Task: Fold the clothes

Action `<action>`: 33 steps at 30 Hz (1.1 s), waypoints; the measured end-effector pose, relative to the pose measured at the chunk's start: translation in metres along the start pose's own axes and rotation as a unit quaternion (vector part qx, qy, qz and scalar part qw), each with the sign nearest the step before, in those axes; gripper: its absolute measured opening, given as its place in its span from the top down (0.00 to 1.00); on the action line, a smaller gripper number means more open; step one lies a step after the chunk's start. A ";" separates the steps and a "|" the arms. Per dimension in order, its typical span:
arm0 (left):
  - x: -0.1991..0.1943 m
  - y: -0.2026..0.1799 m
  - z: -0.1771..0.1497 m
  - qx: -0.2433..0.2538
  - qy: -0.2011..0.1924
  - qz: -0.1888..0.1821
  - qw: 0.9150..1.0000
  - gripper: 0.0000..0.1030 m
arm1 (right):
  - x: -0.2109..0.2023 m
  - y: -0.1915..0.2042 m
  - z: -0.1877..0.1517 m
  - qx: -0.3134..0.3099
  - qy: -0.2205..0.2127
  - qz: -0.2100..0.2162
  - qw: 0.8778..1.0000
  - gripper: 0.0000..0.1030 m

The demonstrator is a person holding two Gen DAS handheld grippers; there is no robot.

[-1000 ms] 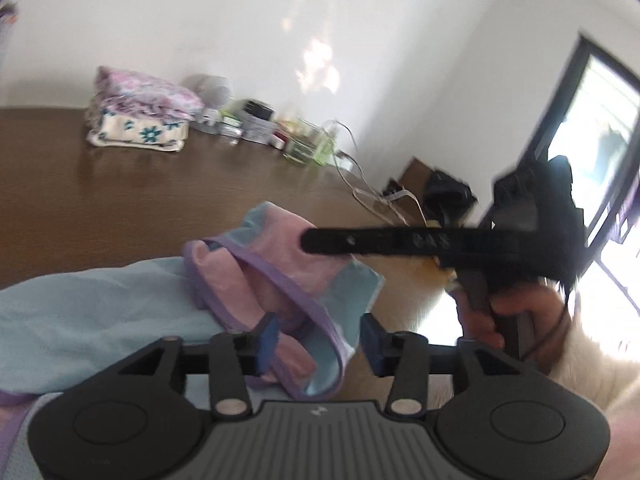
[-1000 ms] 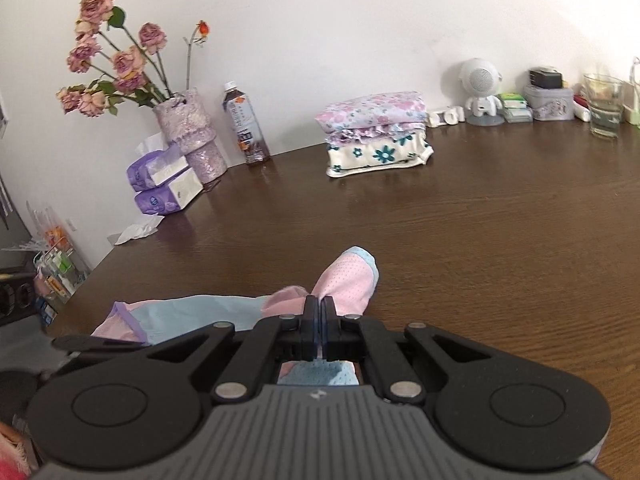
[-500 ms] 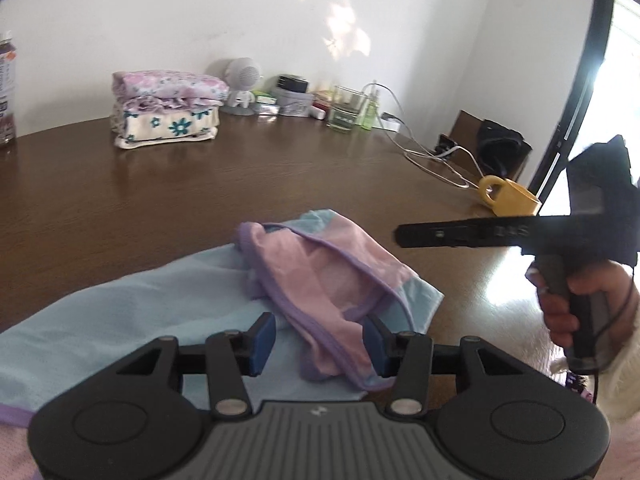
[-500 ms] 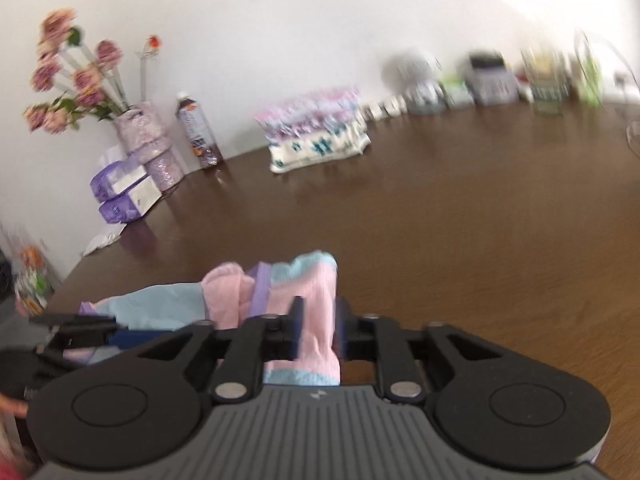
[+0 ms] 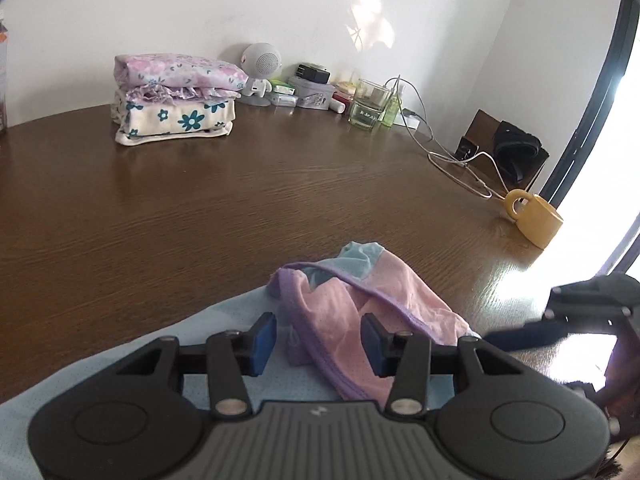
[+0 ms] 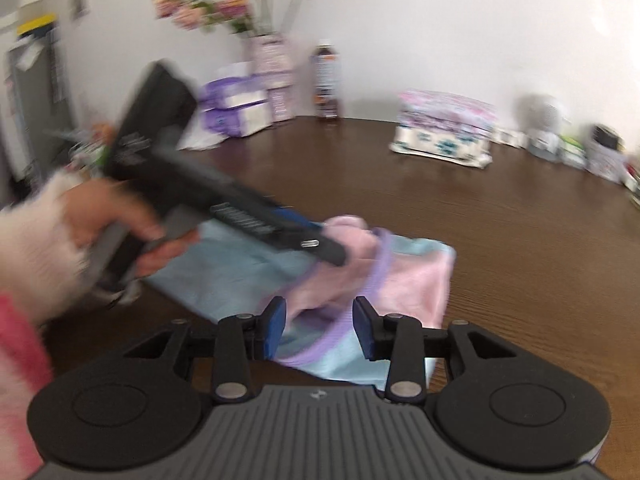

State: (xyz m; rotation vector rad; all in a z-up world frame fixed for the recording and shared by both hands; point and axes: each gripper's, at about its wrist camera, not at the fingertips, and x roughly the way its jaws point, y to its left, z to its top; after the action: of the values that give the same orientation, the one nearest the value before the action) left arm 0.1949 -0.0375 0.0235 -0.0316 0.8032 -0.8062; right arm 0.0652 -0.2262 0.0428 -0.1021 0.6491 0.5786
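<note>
The pale blue and pink mesh garment with purple trim (image 5: 360, 312) lies bunched at the near edge of the brown wooden surface (image 5: 240, 200); both the left gripper (image 5: 318, 338) and right gripper (image 6: 318, 326) hover over it, spread and empty; pinch the trim, pull flat, then fold.

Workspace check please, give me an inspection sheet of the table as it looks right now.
Surface: brown wooden table.
Job's things: blue and pink garment lying crumpled; folded stack by the wall.
Clutter: yellow mug, glass, bottle, flower vase, tissue packs.
Grippers: left gripper open, right gripper open, both over the garment.
Cables: white cable trailing across the table.
Surroundings: white wall, bright window.
</note>
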 end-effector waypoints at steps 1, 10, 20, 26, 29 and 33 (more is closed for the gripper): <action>0.000 0.003 0.000 -0.011 0.000 -0.010 1.000 0.57 | 0.002 0.005 0.001 -0.012 0.003 0.007 1.000 0.64; 0.009 0.019 -0.002 -0.049 0.010 -0.059 0.997 0.93 | 0.044 0.042 0.010 -0.102 0.049 0.003 0.994 0.66; -0.008 0.033 -0.011 -0.132 -0.006 -0.097 0.987 0.96 | 0.060 0.047 0.013 -0.104 0.043 -0.067 0.991 0.96; -0.009 0.039 -0.023 -0.189 -0.005 -0.090 0.978 0.92 | 0.066 0.049 0.003 -0.081 0.036 -0.074 0.993 0.94; -0.015 0.040 -0.025 -0.210 -0.019 -0.085 0.974 0.70 | 0.060 0.043 0.004 -0.056 0.023 -0.067 0.996 0.82; -0.034 0.034 -0.023 -0.186 -0.053 -0.059 0.979 0.64 | 0.041 0.021 0.008 -0.002 -0.004 -0.053 0.999 0.69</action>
State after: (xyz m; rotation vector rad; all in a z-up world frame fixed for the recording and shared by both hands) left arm 0.1872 0.0146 0.0177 -0.4557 0.8473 -0.7486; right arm 0.0846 -0.1865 0.0260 -0.1381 0.6317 0.4787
